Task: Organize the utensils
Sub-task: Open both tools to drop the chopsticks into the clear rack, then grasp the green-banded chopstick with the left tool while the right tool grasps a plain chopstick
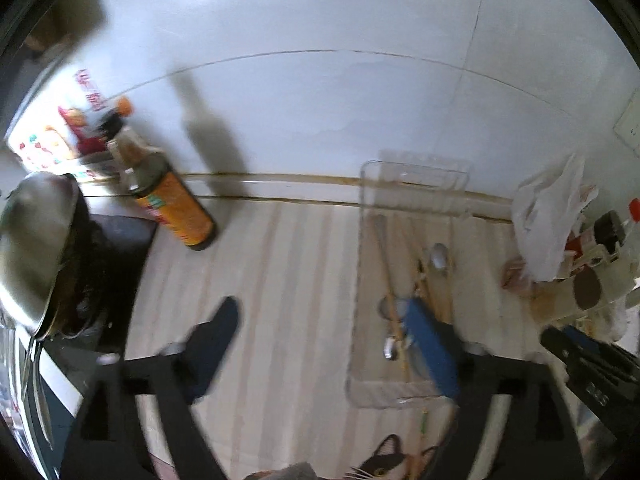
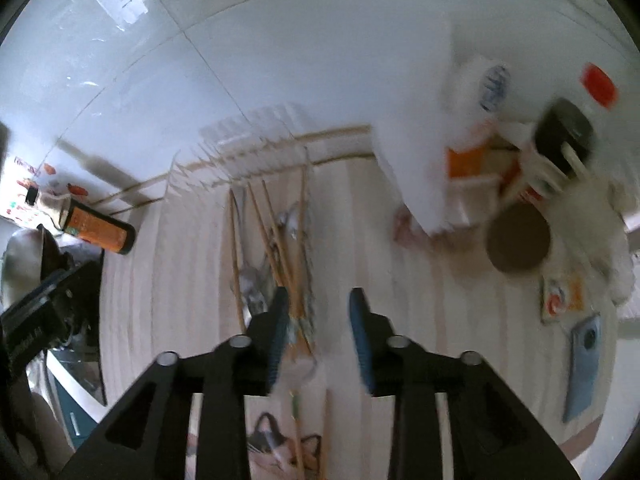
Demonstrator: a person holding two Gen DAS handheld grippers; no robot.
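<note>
A clear plastic tray [image 1: 412,178] lies on the striped countertop and holds wooden chopsticks [image 1: 394,276] and metal spoons [image 1: 438,258]. My left gripper [image 1: 324,336] is open and empty; its right finger [image 1: 430,344] hangs over the tray's near end, its left finger over bare counter. In the right wrist view the tray [image 2: 224,148] is blurred, with chopsticks [image 2: 272,236] and spoons [image 2: 290,220] inside. My right gripper [image 2: 318,332] is open and empty just above the tray's near end. More chopsticks [image 2: 298,432] lie below it on a cat-print cloth [image 2: 272,440].
A dark sauce bottle with an orange label [image 1: 176,208] lies at the left by the white tiled wall. A steel bowl [image 1: 32,240] sits at far left. A white plastic bag [image 1: 548,208], jars and a cup [image 2: 518,240] crowd the right. A blue phone [image 2: 582,364] lies at the right.
</note>
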